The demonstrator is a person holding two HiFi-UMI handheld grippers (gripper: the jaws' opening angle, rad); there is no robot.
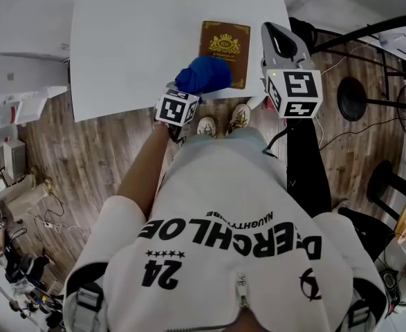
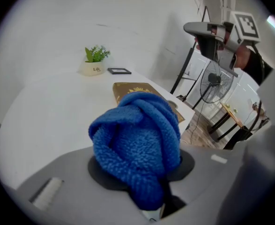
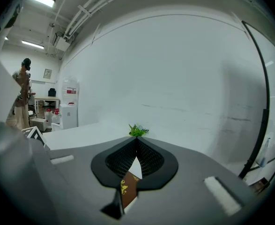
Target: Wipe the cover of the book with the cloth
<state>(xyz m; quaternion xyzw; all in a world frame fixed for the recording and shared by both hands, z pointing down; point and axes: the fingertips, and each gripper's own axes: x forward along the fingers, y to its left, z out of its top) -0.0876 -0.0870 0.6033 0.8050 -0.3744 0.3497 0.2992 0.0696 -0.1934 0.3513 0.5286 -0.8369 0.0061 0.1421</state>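
The left gripper (image 1: 189,92) is clamped on the bunched blue cloth (image 1: 203,75) at the near corner of the book (image 1: 225,47), which lies flat on the white worktop (image 1: 133,47), seemingly poised to wipe, while the right gripper (image 3: 136,144), jaws together and empty, hovers aside, clear of the cover.

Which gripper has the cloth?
The left gripper, shut on the bunched blue cloth; the right gripper has its jaws together on nothing, with the book below.
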